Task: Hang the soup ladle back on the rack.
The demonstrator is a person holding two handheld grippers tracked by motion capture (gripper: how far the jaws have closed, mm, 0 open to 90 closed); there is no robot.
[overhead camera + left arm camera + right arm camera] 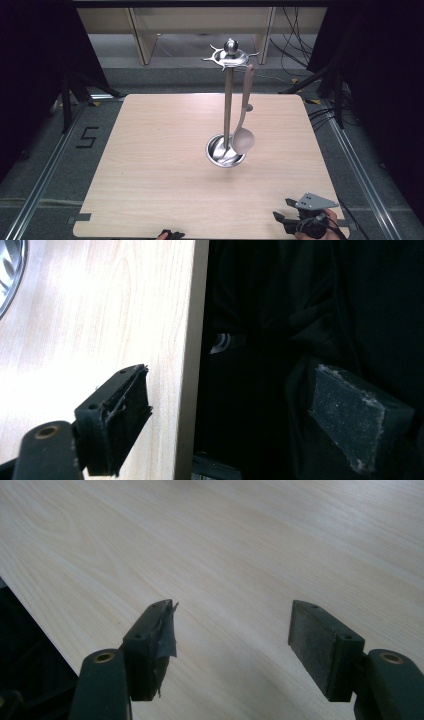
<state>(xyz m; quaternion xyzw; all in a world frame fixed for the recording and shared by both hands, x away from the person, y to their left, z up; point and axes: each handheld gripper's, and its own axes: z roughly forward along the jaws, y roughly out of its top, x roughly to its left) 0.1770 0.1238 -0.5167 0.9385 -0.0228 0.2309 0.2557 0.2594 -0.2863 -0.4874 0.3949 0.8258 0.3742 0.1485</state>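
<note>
- Leftmost, left gripper (227, 422) at the bench's (150, 165) near edge: jaws wide apart, nothing between them.
- Mid-bench, steel rack (228, 100) upright; ladle (243, 135) hangs from its top, bowl just above the round base.
- Right gripper (287, 212) at the near right corner, well apart from the ladle: jaws spread, empty.

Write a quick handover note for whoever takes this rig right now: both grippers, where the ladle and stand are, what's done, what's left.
Left hand-held gripper: open, empty, at the table's near edge.
Right hand-held gripper: open, empty, low over the near right corner.
Ladle: hanging from the stand's top hooks, bowl down beside the round base, mid-table.
Done: the ladle is on the stand, nothing held.
Left: probably nothing on the hanging; if the ladle is meant to come off, that is not begun.
</note>
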